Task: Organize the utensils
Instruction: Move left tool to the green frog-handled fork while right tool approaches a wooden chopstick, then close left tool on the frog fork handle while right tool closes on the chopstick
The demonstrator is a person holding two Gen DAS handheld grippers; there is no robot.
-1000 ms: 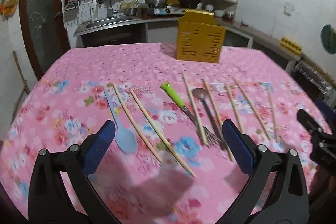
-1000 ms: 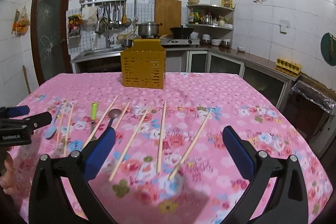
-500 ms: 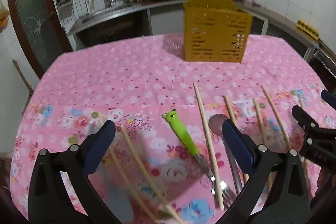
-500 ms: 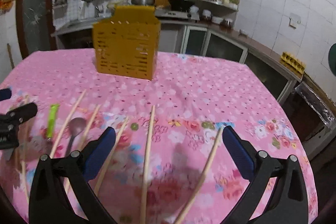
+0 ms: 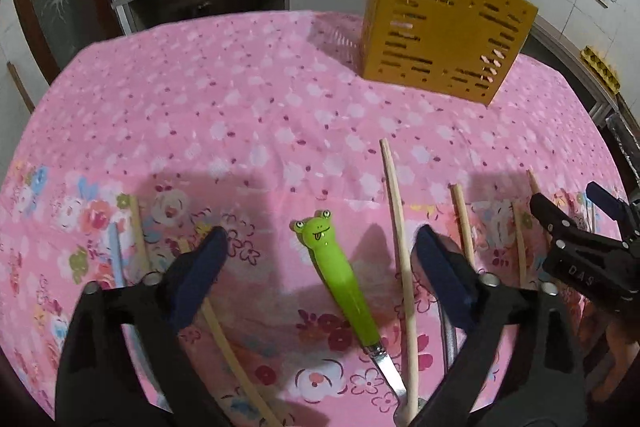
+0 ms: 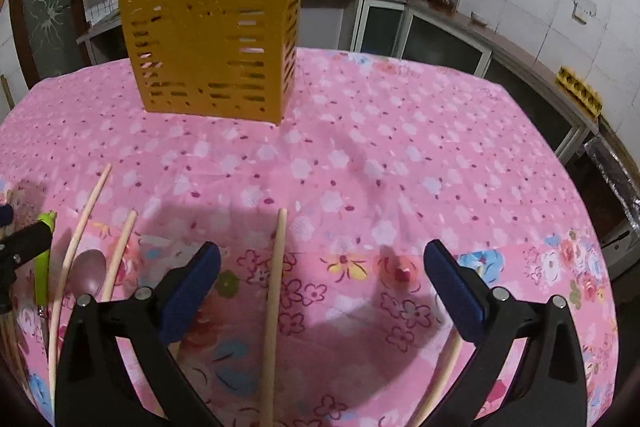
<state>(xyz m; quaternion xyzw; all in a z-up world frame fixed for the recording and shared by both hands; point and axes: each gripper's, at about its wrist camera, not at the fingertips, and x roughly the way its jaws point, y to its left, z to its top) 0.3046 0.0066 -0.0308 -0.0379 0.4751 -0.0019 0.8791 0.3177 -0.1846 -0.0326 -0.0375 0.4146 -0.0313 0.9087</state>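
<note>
Lying between the spread, just-narrowing left claw [image 5: 322,269], the frog-handled fork [image 5: 340,279] stays ungripped.

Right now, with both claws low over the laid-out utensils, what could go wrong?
1. The left claw, its jaws just closing with nothing pressed yet, straddles the frog-handled fork. A chopstick also lies inside the gap, so it may get pinched too.
2. The right claw straddles one chopstick; a thin round stick may roll or slip.
3. The claws sit close together, so they could bump.
</note>
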